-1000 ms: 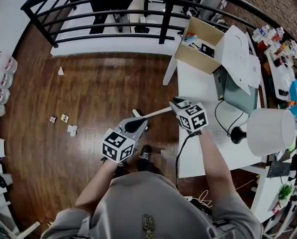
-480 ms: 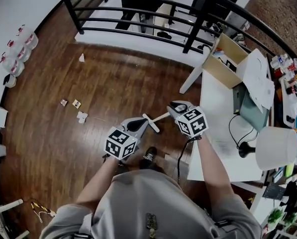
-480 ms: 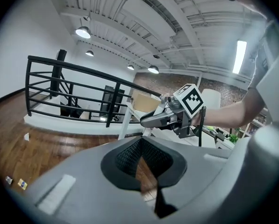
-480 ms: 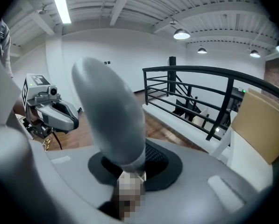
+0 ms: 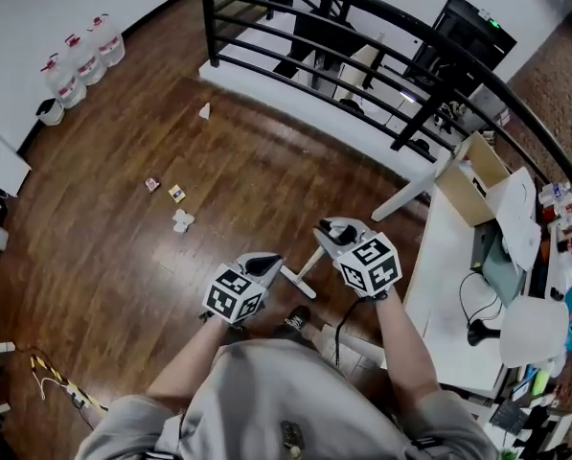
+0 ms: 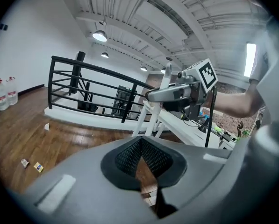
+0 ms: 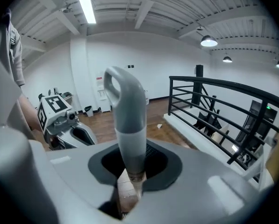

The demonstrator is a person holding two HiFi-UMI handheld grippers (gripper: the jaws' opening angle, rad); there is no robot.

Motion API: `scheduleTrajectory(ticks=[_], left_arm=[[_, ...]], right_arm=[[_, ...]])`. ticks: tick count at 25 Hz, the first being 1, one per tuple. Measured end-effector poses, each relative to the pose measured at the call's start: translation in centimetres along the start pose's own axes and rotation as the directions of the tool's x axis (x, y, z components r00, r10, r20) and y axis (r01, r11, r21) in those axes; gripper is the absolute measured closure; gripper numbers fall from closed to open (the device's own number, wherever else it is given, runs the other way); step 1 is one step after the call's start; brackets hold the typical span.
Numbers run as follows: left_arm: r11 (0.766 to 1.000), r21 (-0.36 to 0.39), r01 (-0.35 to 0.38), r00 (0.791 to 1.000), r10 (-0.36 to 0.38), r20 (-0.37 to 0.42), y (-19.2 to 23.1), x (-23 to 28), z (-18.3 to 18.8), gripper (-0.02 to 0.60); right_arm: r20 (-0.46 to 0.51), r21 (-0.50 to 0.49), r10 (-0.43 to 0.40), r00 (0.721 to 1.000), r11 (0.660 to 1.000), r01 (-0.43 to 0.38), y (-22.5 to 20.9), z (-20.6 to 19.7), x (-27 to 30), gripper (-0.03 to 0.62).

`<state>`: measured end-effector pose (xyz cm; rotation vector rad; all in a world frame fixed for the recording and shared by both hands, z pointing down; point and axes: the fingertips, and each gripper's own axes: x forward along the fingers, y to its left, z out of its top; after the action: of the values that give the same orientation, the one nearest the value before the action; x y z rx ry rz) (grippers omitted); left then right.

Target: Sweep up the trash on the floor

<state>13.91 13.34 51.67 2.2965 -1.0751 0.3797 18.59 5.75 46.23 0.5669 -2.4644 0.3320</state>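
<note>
The right claw (image 5: 331,230) is clenched on the broom handle (image 5: 314,260), just right of centre in the head view. In the right gripper view that handle (image 7: 128,115) stands up through the middle of the frame: a grey plastic cap with a hanging loop at the top, a pale wooden stick below it, with the right claw (image 7: 132,164) pressed to it on both sides. No brand or print shows on the cap.

The left claw (image 5: 266,264) is lower and to the left, shut on nothing; the left gripper view shows its pads (image 6: 141,143) together with only floorboards beyond them. Each claw carries a cube with black-and-white square markers, which are patterns and not letters.

The trash lies on the dark wooden floor (image 5: 103,257), well apart from both claws. Three small scraps sit close together left of centre: one (image 5: 152,184), a yellowish one (image 5: 176,193) and a white crumpled one (image 5: 182,220). A white scrap (image 5: 205,111) lies further up, near the black railing (image 5: 362,41). Any print on them is too small to read.

Water jugs (image 5: 80,65) with red caps and red-and-white labels stand at upper left, the labels unreadable. At right are a white desk (image 5: 439,257), an open cardboard box (image 5: 472,175) and a white lamp shade (image 5: 530,332). On the far wall in the right gripper view hangs a red-and-white sign (image 7: 98,80), too blurred to read
</note>
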Motion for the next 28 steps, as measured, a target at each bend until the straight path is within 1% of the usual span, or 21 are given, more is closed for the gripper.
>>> scheduleTrajectory(ticks=[4,8,11,13,15,17,18,20,21,24,26,27,28], left_arm=[[0.998,-0.034,-0.045,0.999,0.045,0.000,3.4,-4.2,-2.5,0.577],[0.991,-0.084,-0.101,0.995,0.102,0.010,7.0,-8.1,-4.9,0.577],[0.988,-0.116,-0.105,0.994,0.108,0.019,9.0,-10.4,-6.1,0.577],[0.984,-0.131,-0.124,0.991,0.129,0.027,10.6,-12.3,-6.5,0.542],[0.976,-0.141,-0.169,0.984,0.176,0.037,12.8,-14.5,-6.5,0.487],[0.964,-0.156,-0.218,0.972,0.229,0.059,15.3,-16.4,-6.2,0.424],[0.957,-0.162,-0.239,0.965,0.254,0.074,16.5,-17.1,-5.9,0.404],[0.945,-0.165,-0.282,0.949,0.300,0.093,19.1,-18.0,-5.3,0.338],[0.938,-0.168,-0.304,0.942,0.322,0.095,20.5,-18.3,-5.0,0.327],[0.916,-0.182,-0.357,0.921,0.377,0.093,24.2,-19.1,-4.3,0.327],[0.903,-0.186,-0.387,0.906,0.410,0.104,26.3,-19.9,-3.4,0.374],[0.895,-0.189,-0.403,0.898,0.427,0.109,27.3,-20.4,-2.9,0.409],[0.888,-0.190,-0.419,0.890,0.443,0.110,28.3,-20.7,-2.5,0.461]], right_arm=[[0.034,-0.037,0.070,0.997,0.997,-0.069,5.4,4.0,2.8,0.531],[0.056,-0.054,0.131,0.990,0.990,-0.128,10.3,7.1,5.7,0.531],[0.070,-0.078,0.180,0.981,0.982,-0.174,13.6,9.6,8.0,0.531],[0.078,-0.099,0.216,0.973,0.973,-0.208,16.0,11.6,9.9,0.531],[0.090,-0.124,0.252,0.964,0.963,-0.240,18.7,14.1,11.9,0.531],[0.102,-0.150,0.293,0.951,0.949,-0.277,21.3,16.6,13.9,0.531],[0.108,-0.164,0.317,0.942,0.941,-0.297,22.5,17.7,14.7,0.531],[0.116,-0.197,0.364,0.924,0.920,-0.338,24.6,19.9,16.5,0.531],[0.119,-0.213,0.389,0.913,0.909,-0.359,25.4,20.8,17.4,0.531],[0.130,-0.252,0.469,0.874,0.868,-0.428,27.3,23.4,19.4,0.530],[0.139,-0.273,0.520,0.843,0.838,-0.473,28.1,25.4,20.3,0.530],[0.141,-0.282,0.544,0.827,0.823,-0.494,28.3,26.4,20.8,0.530],[0.139,-0.290,0.566,0.813,0.808,-0.513,28.3,27.2,21.3,0.530]])
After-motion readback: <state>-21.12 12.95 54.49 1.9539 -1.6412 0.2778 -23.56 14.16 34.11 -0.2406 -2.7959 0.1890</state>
